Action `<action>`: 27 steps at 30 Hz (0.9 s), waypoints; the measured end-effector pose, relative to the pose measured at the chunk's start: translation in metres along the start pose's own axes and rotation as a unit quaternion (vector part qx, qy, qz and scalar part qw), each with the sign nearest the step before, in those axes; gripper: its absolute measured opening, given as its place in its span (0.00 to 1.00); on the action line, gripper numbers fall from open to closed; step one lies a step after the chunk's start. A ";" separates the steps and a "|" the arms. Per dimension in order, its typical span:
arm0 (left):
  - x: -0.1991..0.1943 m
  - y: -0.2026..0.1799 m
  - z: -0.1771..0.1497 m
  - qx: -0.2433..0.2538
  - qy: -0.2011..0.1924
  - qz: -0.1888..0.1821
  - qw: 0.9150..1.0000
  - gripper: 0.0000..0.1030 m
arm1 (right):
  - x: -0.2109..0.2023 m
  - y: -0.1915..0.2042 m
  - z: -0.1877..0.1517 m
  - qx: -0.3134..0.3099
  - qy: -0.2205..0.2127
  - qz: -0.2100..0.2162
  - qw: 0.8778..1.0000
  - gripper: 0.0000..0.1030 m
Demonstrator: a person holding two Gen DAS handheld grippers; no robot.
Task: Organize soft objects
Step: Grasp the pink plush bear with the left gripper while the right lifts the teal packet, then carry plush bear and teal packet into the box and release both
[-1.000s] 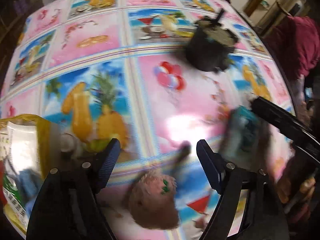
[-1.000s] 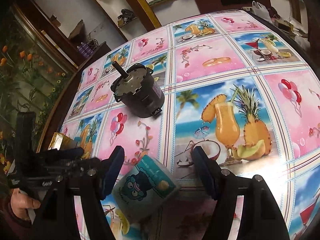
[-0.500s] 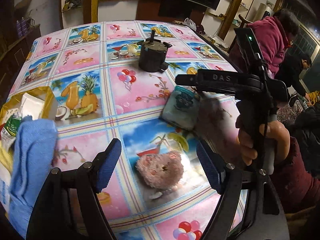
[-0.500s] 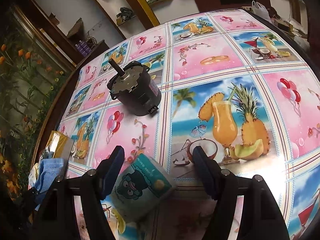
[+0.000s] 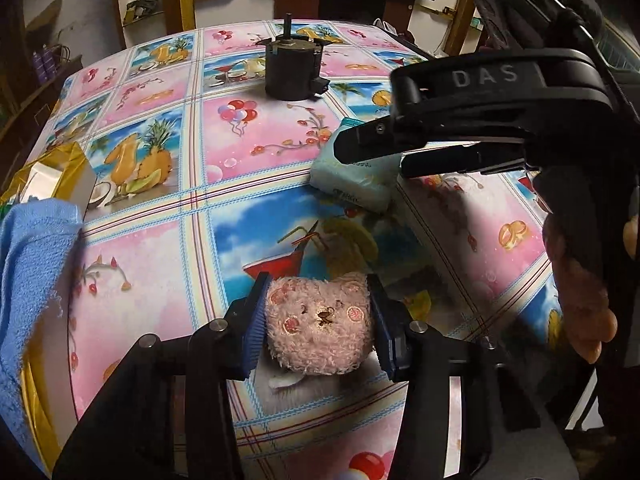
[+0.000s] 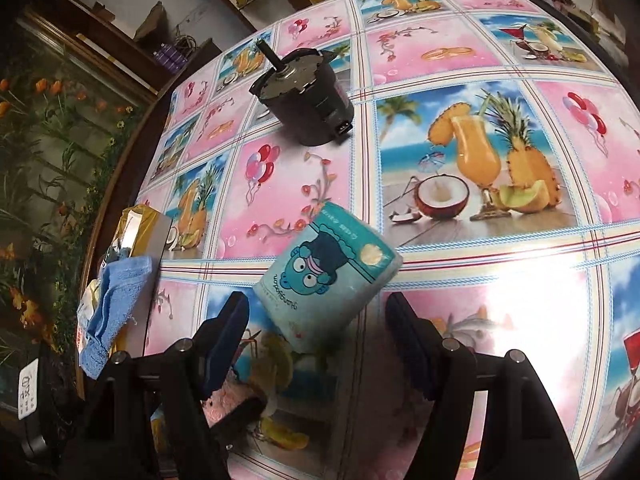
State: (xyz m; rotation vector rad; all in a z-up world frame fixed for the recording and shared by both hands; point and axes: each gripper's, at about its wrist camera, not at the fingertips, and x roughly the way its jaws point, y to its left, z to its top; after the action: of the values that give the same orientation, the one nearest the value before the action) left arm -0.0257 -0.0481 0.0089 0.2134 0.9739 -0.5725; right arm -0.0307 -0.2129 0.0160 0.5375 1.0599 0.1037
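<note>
My left gripper (image 5: 318, 318) is clamped on the pink plush toy (image 5: 318, 324), low centre; it squashes readily, so mid-body hold suits. My right gripper (image 6: 316, 338) stands wide apart before the teal tissue pack (image 6: 326, 270), light and yielding.

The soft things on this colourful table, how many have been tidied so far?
Looks done: a blue towel already lies over the gold box at the table's edge. In hand: the left gripper is shut on the pink plush toy, its fingers pressing both sides. Left: the teal tissue pack lies on the table between the open fingers of the right gripper, not yet gripped.
</note>
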 end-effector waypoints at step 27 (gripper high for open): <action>-0.173 0.152 -0.103 -0.259 -0.162 0.104 0.946 0.46 | -0.026 0.109 -0.038 -0.120 -0.056 0.011 0.991 0.16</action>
State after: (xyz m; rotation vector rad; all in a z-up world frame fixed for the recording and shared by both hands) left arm -0.0908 0.1847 0.0824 -0.2423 0.7382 -0.1343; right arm -0.0577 -0.1134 0.0738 0.3334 0.9171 0.2154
